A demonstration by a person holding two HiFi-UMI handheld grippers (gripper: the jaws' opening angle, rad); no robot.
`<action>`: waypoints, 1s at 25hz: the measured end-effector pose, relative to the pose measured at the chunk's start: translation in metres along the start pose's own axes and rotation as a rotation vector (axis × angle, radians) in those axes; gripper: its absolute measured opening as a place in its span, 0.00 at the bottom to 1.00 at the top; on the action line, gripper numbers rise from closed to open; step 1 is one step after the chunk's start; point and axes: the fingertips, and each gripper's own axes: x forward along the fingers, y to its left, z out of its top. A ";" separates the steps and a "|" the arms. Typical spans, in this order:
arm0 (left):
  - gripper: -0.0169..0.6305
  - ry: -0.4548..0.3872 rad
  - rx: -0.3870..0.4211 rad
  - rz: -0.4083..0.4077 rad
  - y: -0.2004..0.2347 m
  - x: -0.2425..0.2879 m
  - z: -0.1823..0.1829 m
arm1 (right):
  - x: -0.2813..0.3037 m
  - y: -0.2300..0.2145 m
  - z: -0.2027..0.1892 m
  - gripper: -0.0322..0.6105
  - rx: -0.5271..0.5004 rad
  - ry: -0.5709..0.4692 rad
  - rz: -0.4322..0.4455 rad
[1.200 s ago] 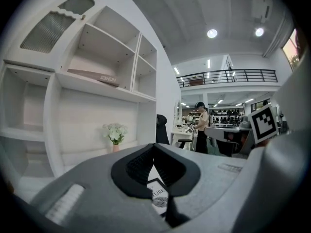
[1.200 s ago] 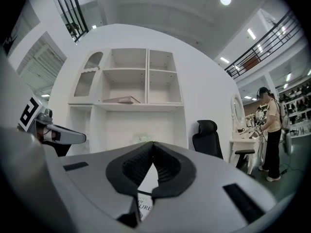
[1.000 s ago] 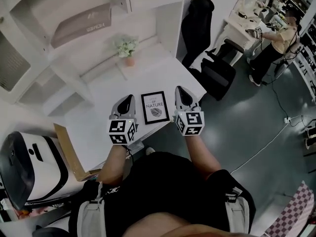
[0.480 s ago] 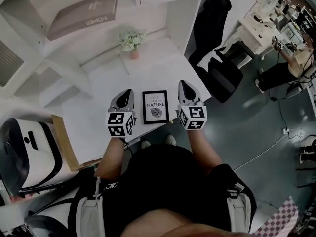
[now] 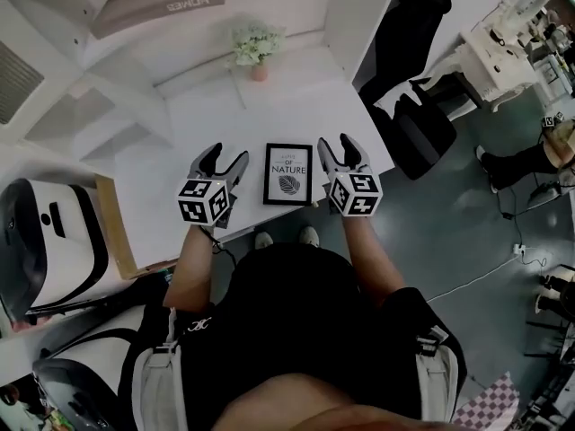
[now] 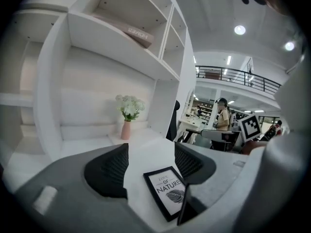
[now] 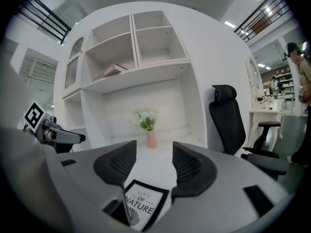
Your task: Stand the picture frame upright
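1. In both gripper views each gripper's own body cuts off the near corner of the picture frame (image 5: 287,174). Its back and any stand are hidden, because it lies face up. The small line of print above "OF NATURE" is too fine to read.
2. The frame lies flat on the white desk (image 5: 180,142). Its long axis runs from the person toward the shelves, with the top of the print at the far end.
3. The left gripper (image 5: 226,157) and the right gripper (image 5: 334,144) flank the frame's long sides. The jaws of both are opening, spread wide, with only bare desktop between them.
4. The frame's near short edge sits close to the desk's front edge. Bare desktop stretches from the frame to the vase of flowers (image 5: 256,48) at the back. The desk's right corner is near the right gripper, and a black office chair (image 5: 409,16) stands beyond it.
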 end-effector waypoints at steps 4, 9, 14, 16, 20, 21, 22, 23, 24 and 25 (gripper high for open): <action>0.47 0.065 -0.054 -0.003 0.020 -0.004 -0.023 | 0.003 -0.001 -0.028 0.39 0.012 0.062 -0.012; 0.47 0.147 -0.117 -0.033 0.042 -0.006 -0.058 | 0.010 -0.001 -0.066 0.39 0.018 0.151 -0.031; 0.47 0.230 -0.240 -0.123 0.059 -0.003 -0.098 | 0.016 0.005 -0.116 0.39 0.031 0.262 -0.031; 0.47 0.259 -0.262 -0.140 0.067 -0.001 -0.111 | 0.019 0.007 -0.133 0.39 0.036 0.302 -0.037; 0.47 0.311 -0.284 -0.147 0.080 0.002 -0.132 | 0.025 0.007 -0.165 0.39 0.059 0.370 -0.056; 0.47 0.318 -0.296 -0.150 0.082 0.003 -0.137 | 0.026 0.006 -0.173 0.39 0.067 0.386 -0.063; 0.47 0.323 -0.307 -0.155 0.083 0.003 -0.140 | 0.027 0.004 -0.180 0.39 0.075 0.402 -0.072; 0.47 0.327 -0.316 -0.159 0.084 0.003 -0.143 | 0.028 0.003 -0.187 0.39 0.081 0.418 -0.082; 0.47 0.331 -0.319 -0.162 0.084 0.003 -0.145 | 0.029 0.001 -0.193 0.39 0.087 0.433 -0.091; 0.47 0.335 -0.317 -0.164 0.085 0.004 -0.146 | 0.030 0.000 -0.199 0.38 0.090 0.446 -0.099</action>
